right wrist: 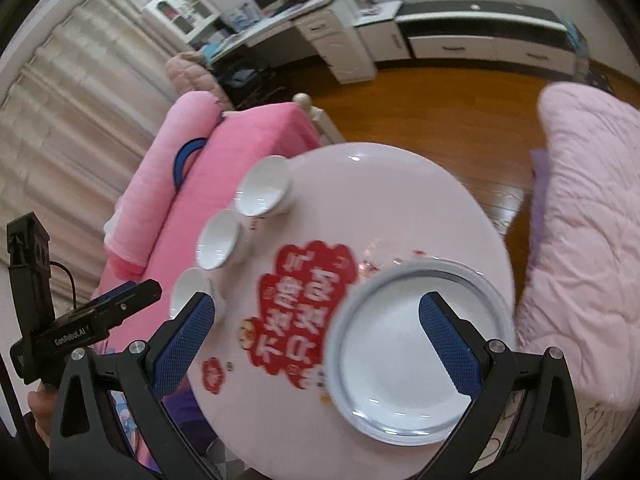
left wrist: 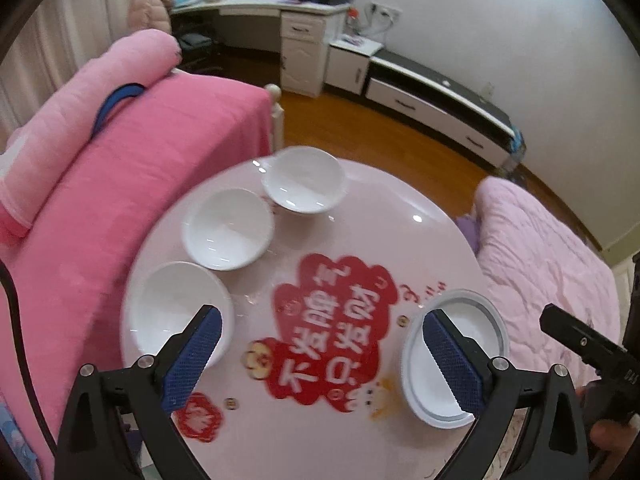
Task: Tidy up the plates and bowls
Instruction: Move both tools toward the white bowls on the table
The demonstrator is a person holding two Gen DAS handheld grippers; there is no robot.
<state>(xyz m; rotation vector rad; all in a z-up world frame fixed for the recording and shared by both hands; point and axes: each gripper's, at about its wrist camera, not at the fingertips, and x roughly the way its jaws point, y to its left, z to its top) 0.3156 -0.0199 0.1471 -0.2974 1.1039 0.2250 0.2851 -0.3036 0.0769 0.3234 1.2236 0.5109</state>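
Three empty white bowls stand in a row along the left edge of the round pink table (left wrist: 400, 232): a far bowl (left wrist: 304, 180), a middle bowl (left wrist: 228, 228) and a near bowl (left wrist: 176, 312). A white plate (left wrist: 420, 384) with a grey rim lies at the table's right side. My left gripper (left wrist: 322, 316) hovers open above the table's red print, with nothing between its blue pads. In the right wrist view my right gripper (right wrist: 316, 300) is also open and empty, and its right finger stands over the plate (right wrist: 384, 352). There the bowls (right wrist: 220, 240) line the left edge.
A bed with a pink cover (left wrist: 140, 160) presses against the table's left side. A pale pink quilt (left wrist: 540, 248) lies to its right. Wood floor (left wrist: 380, 128), a desk and low cabinets (left wrist: 432, 100) are beyond. A hand holds the other gripper (right wrist: 100, 312).
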